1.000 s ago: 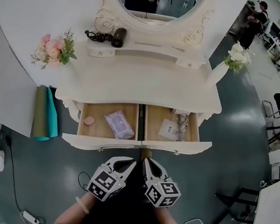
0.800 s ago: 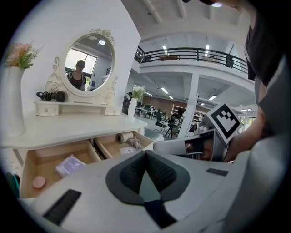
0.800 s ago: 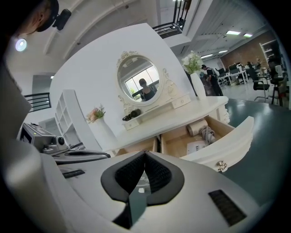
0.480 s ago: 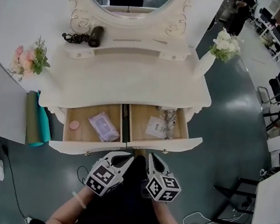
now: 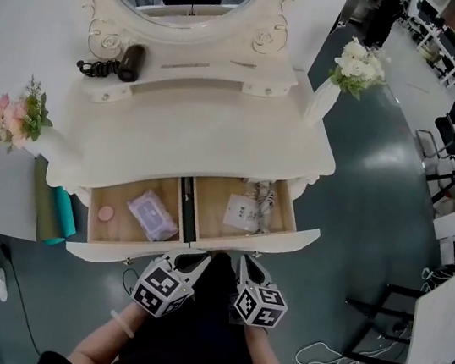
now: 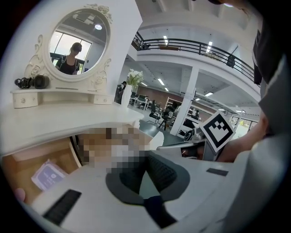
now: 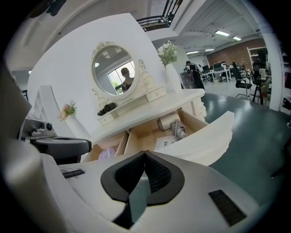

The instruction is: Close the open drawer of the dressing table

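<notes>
Dressing table [image 5: 191, 141] drawer [image 5: 283, 239] still open; left gripper [image 5: 196, 259], right gripper [image 5: 247, 263] nearer.

The head view looks steeply down on the dressing table [image 5: 192, 137]. Both gripper views face it low and close from the front, sharing its open drawers [image 7: 213, 132] and mirror [image 6: 75, 43].

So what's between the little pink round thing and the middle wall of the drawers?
A purple packet, lying in the left drawer between the pink disc and the divider; the head view shows it.
</notes>
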`<state>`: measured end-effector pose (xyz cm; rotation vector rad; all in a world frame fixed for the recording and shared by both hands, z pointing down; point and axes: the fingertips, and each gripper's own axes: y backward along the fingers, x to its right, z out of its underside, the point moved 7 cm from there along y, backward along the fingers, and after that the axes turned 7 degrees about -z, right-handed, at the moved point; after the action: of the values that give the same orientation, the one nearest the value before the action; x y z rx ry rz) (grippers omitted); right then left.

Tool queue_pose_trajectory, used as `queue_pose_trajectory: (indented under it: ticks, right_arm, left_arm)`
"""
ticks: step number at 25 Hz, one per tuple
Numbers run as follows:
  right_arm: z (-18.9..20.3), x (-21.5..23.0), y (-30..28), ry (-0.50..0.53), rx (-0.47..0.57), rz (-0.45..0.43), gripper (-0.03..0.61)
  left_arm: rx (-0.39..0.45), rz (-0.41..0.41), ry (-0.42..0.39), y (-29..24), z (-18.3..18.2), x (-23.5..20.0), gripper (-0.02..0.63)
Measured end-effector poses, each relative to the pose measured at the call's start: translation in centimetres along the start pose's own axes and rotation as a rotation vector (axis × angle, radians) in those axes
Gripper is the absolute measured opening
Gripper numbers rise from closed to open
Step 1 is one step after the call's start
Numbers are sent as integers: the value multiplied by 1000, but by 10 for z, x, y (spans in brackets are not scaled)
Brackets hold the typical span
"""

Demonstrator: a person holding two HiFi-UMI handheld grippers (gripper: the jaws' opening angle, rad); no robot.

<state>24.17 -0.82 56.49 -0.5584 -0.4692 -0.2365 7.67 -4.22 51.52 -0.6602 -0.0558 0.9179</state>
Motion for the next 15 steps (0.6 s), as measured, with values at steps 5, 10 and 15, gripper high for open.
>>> queue_pose_trajectory:
  ticks: [5, 10, 15]
  right_arm:
    - [10, 18, -10, -22, -59, 29, 26]
    - [17, 26, -18, -41, -103, 37, 26]
    - [17, 34, -28, -41, -121, 56, 26]
  left_arm:
    - [-36, 11, 10, -15, -1, -5, 18]
    - [-66, 25, 24, -24, 0, -6, 18]
    - [-75, 27, 29, -31, -2, -10, 18]
